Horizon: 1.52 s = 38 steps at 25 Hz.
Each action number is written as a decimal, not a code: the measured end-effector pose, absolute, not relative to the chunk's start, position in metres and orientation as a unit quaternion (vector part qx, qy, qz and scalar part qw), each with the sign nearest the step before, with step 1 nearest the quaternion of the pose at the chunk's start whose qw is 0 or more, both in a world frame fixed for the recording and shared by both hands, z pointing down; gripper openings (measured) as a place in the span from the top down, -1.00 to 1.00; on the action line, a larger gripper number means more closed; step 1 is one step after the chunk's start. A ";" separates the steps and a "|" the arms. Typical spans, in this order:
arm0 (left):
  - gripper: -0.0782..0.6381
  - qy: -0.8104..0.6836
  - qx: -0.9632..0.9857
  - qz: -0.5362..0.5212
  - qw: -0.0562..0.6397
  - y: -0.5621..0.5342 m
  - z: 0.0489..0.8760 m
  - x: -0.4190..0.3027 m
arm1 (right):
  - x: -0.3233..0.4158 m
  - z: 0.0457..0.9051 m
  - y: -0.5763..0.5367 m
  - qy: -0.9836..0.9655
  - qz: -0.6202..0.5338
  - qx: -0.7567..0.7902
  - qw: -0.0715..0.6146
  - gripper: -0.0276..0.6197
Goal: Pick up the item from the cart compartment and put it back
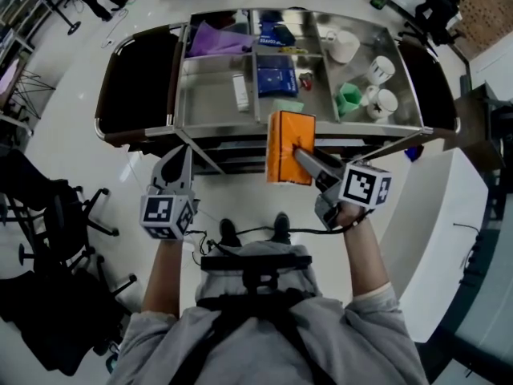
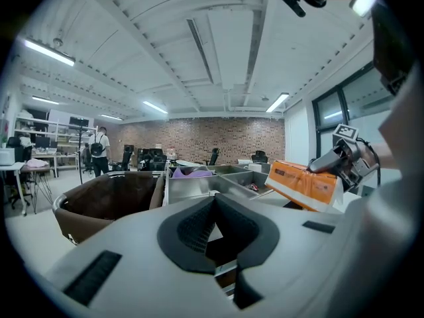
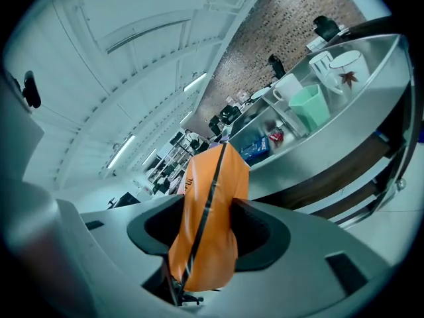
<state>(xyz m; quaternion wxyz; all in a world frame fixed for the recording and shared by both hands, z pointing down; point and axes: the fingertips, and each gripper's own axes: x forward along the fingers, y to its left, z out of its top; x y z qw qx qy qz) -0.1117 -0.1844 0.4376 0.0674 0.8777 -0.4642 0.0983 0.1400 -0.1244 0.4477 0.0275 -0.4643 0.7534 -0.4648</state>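
An orange packet (image 1: 289, 147) hangs in the air just in front of the steel cart (image 1: 216, 123), over its near rim. My right gripper (image 1: 303, 157) is shut on that packet; in the right gripper view the orange packet (image 3: 207, 220) fills the gap between the jaws. From the left gripper view the same orange packet (image 2: 303, 183) shows at the right, held by the other tool. My left gripper (image 1: 181, 167) is below the cart's front left, its jaws closed together with nothing between them (image 2: 213, 234).
The cart's compartments hold a purple bag (image 1: 215, 38), blue packets (image 1: 276, 79), a white tube (image 1: 240, 92), a green cup (image 1: 349, 98) and white mugs (image 1: 380, 70). Brown bins (image 1: 136, 83) hang at both cart ends. Office chairs (image 1: 56, 215) stand at the left; a person's feet (image 1: 252, 229) are below the cart.
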 end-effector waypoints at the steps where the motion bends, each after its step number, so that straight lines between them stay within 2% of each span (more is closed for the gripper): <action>1: 0.76 -0.465 0.877 0.099 0.068 -0.184 0.438 -0.112 | 0.141 0.449 -0.123 0.753 -0.465 -0.464 0.028 0.20; 29: 0.76 -0.466 0.877 0.101 0.066 -0.178 0.437 -0.107 | 0.140 0.439 -0.122 0.758 -0.467 -0.453 0.047 0.22; 38: 0.76 -0.475 0.873 0.095 0.064 -0.184 0.434 -0.112 | 0.120 0.418 -0.156 0.775 -0.455 -0.437 0.040 0.23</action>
